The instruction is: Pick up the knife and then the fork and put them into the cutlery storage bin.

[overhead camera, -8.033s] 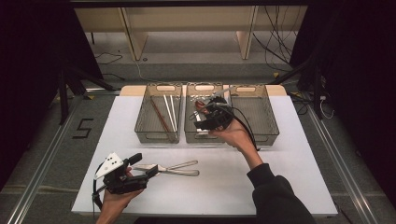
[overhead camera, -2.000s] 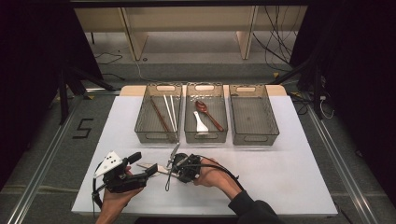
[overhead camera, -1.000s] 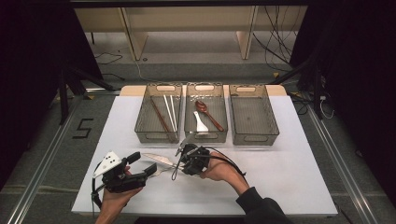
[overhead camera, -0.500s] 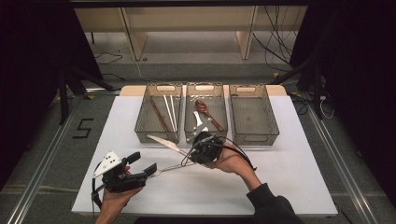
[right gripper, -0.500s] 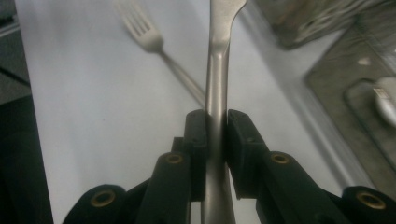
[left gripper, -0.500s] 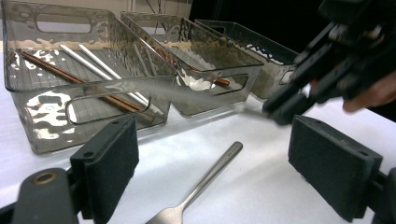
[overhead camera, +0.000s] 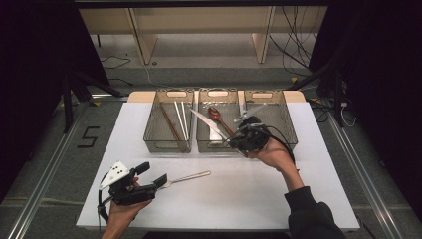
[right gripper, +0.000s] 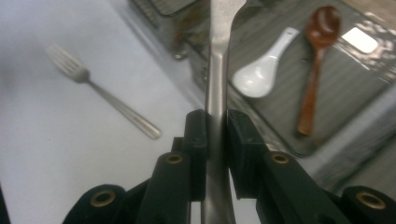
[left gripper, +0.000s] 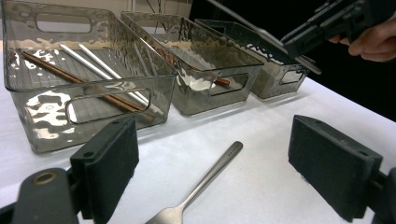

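The right gripper (overhead camera: 238, 138) hangs raised over the middle bin (overhead camera: 205, 144), its jaws pinching a table knife (right gripper: 216, 70) by the handle, blade pointing across the bin. Below lie a white spoon (right gripper: 261, 70) and a brown spoon (right gripper: 316, 56). The left gripper (left gripper: 233, 172) rests low, jaws spread around a fork (left gripper: 205, 179).

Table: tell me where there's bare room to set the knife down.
Free: the right bin, bare inside, and the white table between the fork and the person's right forearm. Crowded: the left bin with chopsticks, the middle bin with two spoons.
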### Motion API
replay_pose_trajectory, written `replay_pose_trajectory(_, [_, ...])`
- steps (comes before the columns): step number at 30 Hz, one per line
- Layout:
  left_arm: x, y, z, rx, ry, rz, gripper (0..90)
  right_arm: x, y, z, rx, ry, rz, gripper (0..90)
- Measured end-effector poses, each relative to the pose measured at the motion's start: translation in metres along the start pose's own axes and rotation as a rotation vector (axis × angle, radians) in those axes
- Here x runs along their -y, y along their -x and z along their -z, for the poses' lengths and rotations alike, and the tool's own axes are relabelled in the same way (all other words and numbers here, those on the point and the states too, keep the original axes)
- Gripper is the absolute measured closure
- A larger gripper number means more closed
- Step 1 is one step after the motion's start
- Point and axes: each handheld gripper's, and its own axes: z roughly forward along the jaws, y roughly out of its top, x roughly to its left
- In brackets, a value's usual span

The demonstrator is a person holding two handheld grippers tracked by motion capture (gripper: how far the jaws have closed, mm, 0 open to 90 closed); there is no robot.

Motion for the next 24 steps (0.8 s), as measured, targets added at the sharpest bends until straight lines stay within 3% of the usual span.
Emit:
replay_pose_trajectory(8, [0.0, 0.0, 0.0, 0.001, -0.001, 0.0, 15.6, 0.01, 0.034, 0.014, 0.062, 0.02, -0.087, 79.5])
replay_pose_trajectory(24, [0.0, 0.0, 0.0, -0.001, 0.004, 0.005, 15.6, 0.02, 0.076, 0.022, 0.168, 0.009, -0.226, 79.4])
